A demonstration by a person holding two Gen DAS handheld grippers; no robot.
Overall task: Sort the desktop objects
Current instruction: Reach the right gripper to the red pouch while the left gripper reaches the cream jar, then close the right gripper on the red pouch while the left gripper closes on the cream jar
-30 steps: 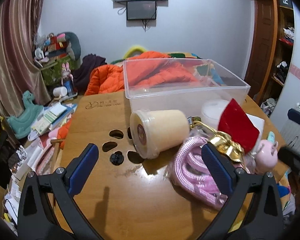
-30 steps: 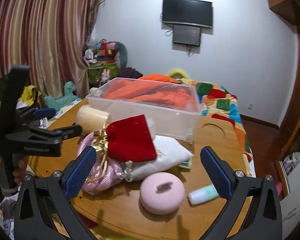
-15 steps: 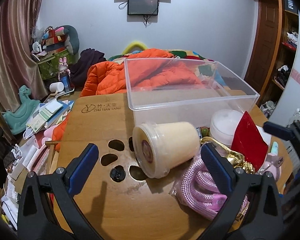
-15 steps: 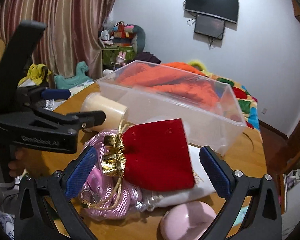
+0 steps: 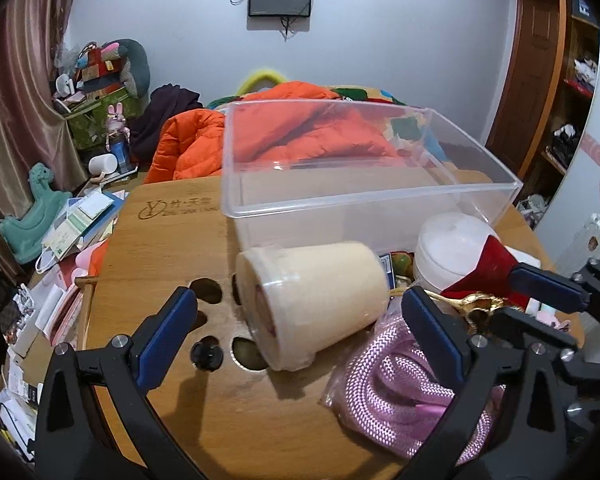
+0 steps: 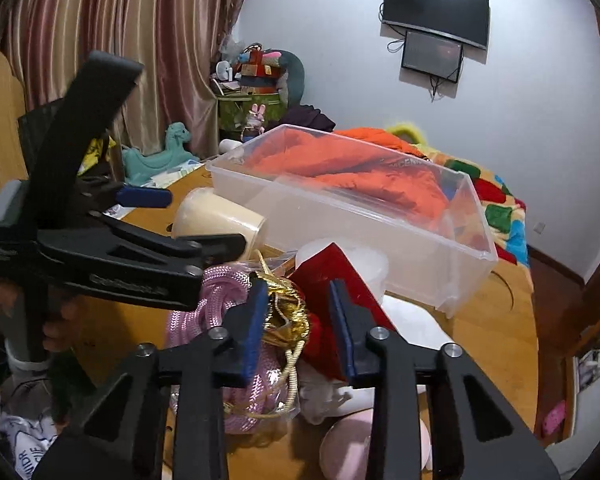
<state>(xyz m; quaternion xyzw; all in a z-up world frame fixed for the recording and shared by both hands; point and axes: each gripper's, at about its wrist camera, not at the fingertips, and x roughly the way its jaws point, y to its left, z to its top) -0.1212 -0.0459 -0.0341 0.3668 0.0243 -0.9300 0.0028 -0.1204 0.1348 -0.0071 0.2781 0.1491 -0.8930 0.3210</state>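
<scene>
Here the right tool (image 6: 298,326) has its blue pads narrowed around the gathered neck of a red velvet pouch (image 6: 340,276), right where the gold tie (image 6: 286,318) bunches; the pads sit close on both sides of the neck, though whether they press it firmly cannot be told. The left tool (image 5: 300,332) is spread wide and holds nothing, its pads either side of a cream lidded cup (image 5: 312,304) lying on its side on the wooden worktop (image 5: 172,240).

Taking the clear plastic bin (image 5: 364,184) as the landmark: the cup lies just in front of its near wall, lid end pointing away from the bin. The pouch rests in front of the bin too, beside the cup, leaning against a white round container (image 5: 452,248) that stands close to the bin's front wall. A coil of pink rope (image 5: 384,380) in a clear bag lies nearer the cameras than the cup, partly under the pouch's gold tie. A pink round case (image 6: 352,448) sits farthest from the bin, at the worktop's near edge in the right wrist view.
</scene>
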